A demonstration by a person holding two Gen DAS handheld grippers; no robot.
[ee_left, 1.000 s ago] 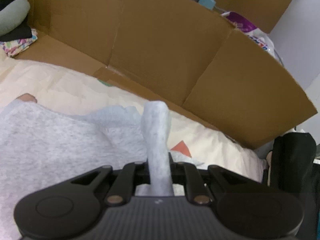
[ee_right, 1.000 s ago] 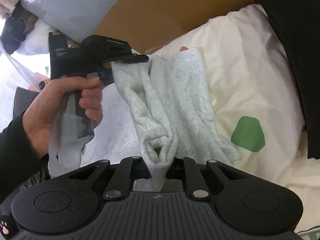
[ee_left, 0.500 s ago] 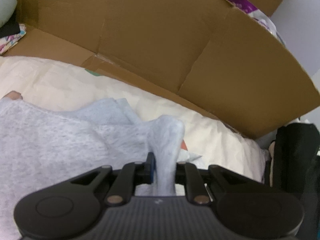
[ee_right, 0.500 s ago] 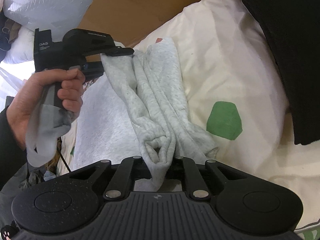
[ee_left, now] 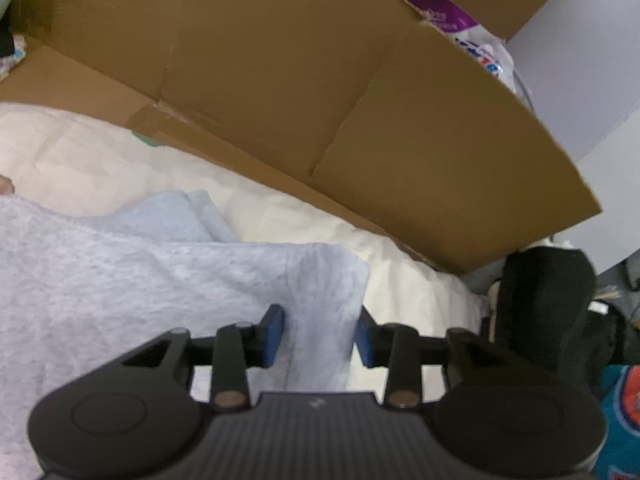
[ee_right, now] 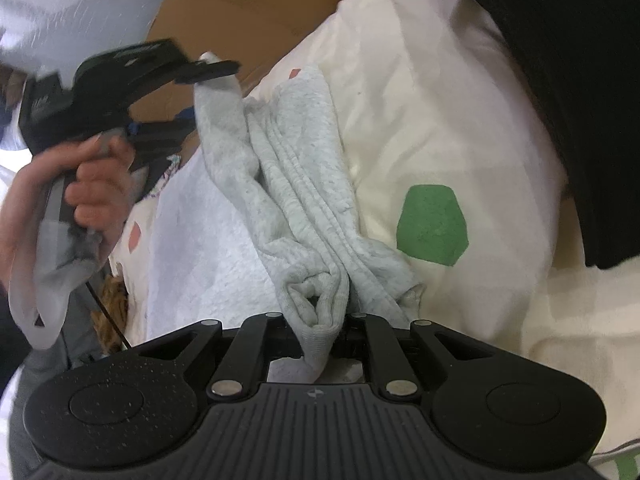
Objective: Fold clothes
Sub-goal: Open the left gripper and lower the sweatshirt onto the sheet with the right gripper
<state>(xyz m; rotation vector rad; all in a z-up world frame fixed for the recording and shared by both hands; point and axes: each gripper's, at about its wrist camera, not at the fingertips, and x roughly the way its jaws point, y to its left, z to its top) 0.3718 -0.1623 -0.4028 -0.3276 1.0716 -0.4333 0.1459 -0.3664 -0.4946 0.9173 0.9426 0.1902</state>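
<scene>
Your grey sweatshirt (ee_right: 304, 184) lay bunched along the cream bedsheet (ee_right: 460, 128), in front of the cardboard box (ee_left: 320, 80) at the far side, with the green patch to its right. Your left gripper (ee_left: 320, 334) had just been opening, so the fold it pinched half a second before now lay flat and loose between its blue pads (ee_left: 272, 332), released onto the garment. Your right gripper (ee_right: 320, 344) was clamped on the near bunched end, so that side of the fold looked not yet set down.
</scene>
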